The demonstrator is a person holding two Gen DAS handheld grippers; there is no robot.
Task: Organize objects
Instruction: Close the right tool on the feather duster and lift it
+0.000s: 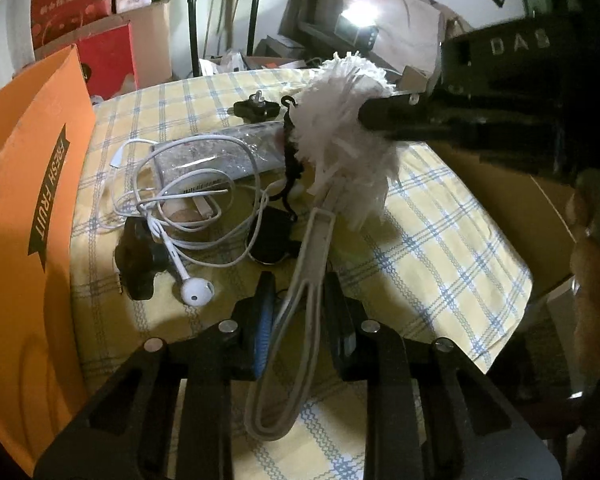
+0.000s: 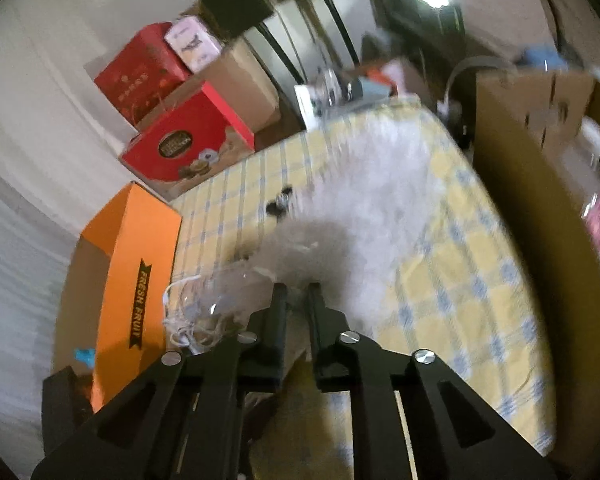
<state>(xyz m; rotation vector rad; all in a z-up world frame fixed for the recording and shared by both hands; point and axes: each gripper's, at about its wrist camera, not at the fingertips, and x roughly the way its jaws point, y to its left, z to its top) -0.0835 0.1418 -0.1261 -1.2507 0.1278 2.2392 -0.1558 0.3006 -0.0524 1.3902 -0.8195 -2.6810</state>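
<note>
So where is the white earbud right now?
Left wrist view, lower left: the white earbud lies on the checked cloth, beside a black knob, just ahead of the left gripper.

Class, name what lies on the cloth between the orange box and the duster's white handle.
White earphones, tangled, beside a clear packet and a black knob; left wrist view.

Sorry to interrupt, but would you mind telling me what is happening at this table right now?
A person with two handheld grippers is tidying clutter on a yellow checked tablecloth. The left gripper is around the looped handle of a white fluffy duster, while the right gripper pinches its head. Tangled white earphones, a clear plastic packet and an orange fruit box sit alongside.
</note>
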